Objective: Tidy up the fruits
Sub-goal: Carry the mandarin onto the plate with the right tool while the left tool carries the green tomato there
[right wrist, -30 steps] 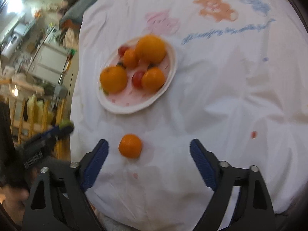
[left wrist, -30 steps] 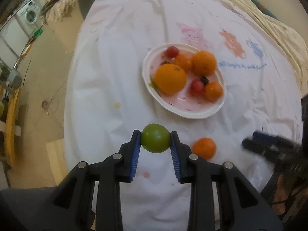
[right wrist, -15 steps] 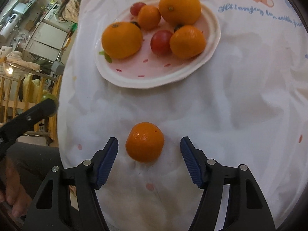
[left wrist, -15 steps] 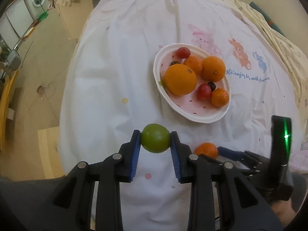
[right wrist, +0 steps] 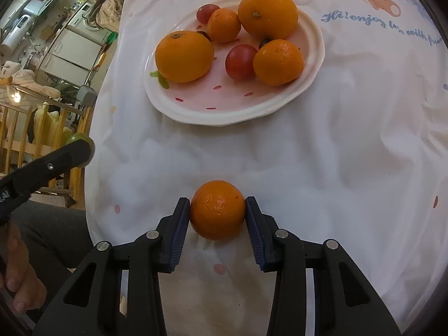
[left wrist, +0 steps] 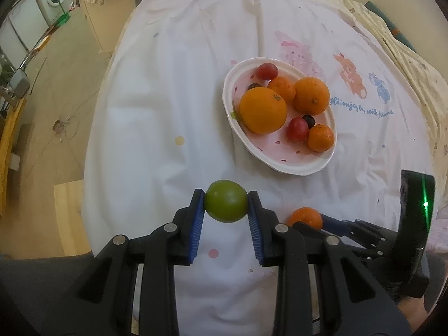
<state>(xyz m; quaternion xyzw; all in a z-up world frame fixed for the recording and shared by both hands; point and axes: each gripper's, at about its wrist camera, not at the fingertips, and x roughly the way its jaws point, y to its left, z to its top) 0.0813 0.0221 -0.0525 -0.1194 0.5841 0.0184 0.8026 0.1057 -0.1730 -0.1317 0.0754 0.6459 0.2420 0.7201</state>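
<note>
Now my right gripper (right wrist: 217, 210) pinches the small round orange mandarin (right wrist: 217, 209); left gripper (left wrist: 226, 201) pinches the round green lime (left wrist: 226, 201). The pink oval ceramic plate (right wrist: 238, 112) lies straight ahead, nearer the right fingers (right wrist: 253, 224).

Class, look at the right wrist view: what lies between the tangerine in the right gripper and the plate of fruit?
Nothing but bare white tablecloth separates the tangerine in the right gripper from the plate.

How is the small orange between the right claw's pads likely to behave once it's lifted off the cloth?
The small orange is round, so it would probably roll if released early. The right claw meets it at two narrow side contacts, so it may pivot. Its dimpled skin against the ribbed pads likely limits slipping.
</note>
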